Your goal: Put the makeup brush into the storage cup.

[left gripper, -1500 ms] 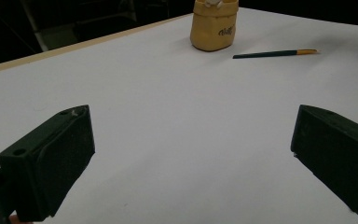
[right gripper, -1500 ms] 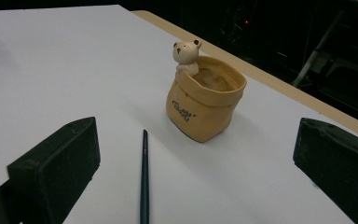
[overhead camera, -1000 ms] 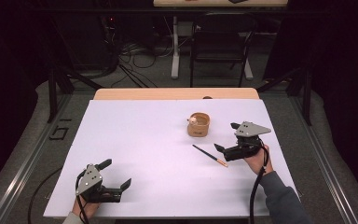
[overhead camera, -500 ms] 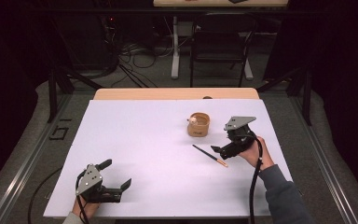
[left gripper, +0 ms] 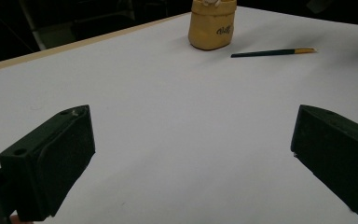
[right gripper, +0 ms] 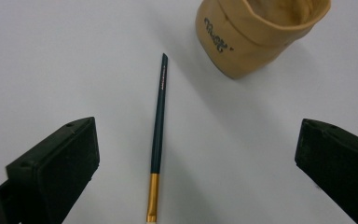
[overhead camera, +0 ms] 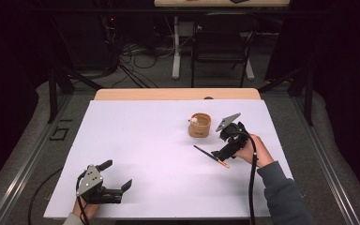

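A thin dark brush [overhead camera: 211,156] [right gripper: 158,128] [left gripper: 272,52] with a gold ferrule lies flat on the white table [overhead camera: 145,140]. A tan cup [overhead camera: 200,124] [right gripper: 256,30] [left gripper: 212,23] stands just beyond it. My right gripper [overhead camera: 221,153] [right gripper: 196,172] hovers tilted down over the brush's gold end, jaws wide open with the brush between them and untouched. My left gripper [overhead camera: 117,180] [left gripper: 191,163] rests open at the table's near left edge, with nothing between its jaws.
A wooden strip [overhead camera: 178,93] edges the table's far side. Beyond it stand a dark chair [overhead camera: 222,42] and cables [overhead camera: 136,51] on the floor. Metal rails [overhead camera: 37,145] run along both sides of the table.
My right gripper has moved left and tipped downward, closing in over the brush's gold end. The left gripper has stayed put.
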A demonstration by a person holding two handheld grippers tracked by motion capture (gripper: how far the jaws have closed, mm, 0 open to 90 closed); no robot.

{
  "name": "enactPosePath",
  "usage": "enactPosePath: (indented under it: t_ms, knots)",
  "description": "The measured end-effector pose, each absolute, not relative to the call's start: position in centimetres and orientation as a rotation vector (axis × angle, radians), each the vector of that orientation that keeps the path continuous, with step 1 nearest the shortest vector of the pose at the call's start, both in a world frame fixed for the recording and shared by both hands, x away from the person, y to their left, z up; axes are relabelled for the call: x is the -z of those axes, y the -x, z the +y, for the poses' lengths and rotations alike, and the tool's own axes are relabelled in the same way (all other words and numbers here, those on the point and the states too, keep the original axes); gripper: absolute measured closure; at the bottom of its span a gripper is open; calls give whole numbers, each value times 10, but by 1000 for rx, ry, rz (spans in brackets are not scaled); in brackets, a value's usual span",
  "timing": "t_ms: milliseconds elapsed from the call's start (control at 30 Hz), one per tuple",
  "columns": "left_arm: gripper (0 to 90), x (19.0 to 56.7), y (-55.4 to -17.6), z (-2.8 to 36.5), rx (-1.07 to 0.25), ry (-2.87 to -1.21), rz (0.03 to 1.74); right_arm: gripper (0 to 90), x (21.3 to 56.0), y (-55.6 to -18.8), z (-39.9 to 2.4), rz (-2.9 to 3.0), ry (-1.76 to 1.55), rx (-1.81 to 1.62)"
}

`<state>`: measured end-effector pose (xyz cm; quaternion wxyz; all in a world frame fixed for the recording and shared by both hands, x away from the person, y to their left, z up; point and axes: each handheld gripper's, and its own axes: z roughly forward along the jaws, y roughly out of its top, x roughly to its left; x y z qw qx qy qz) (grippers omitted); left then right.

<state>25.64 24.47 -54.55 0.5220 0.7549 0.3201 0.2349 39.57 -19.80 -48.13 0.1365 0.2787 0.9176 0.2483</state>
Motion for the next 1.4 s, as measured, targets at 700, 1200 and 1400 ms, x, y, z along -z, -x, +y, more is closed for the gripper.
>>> enactPosePath:
  t_ms: [700,1200,1400]
  knots:
    - [0,545,-256,245,-559,-1816,765,145,497,-399,-182,2763,-854,-464]
    - [0,545,-256,245,-562,-1818,764,516,514,-401,-175,2833,-878,-306]
    - [0,545,-256,245,-562,-1818,765,634,519,-401,-173,2868,-895,-266]
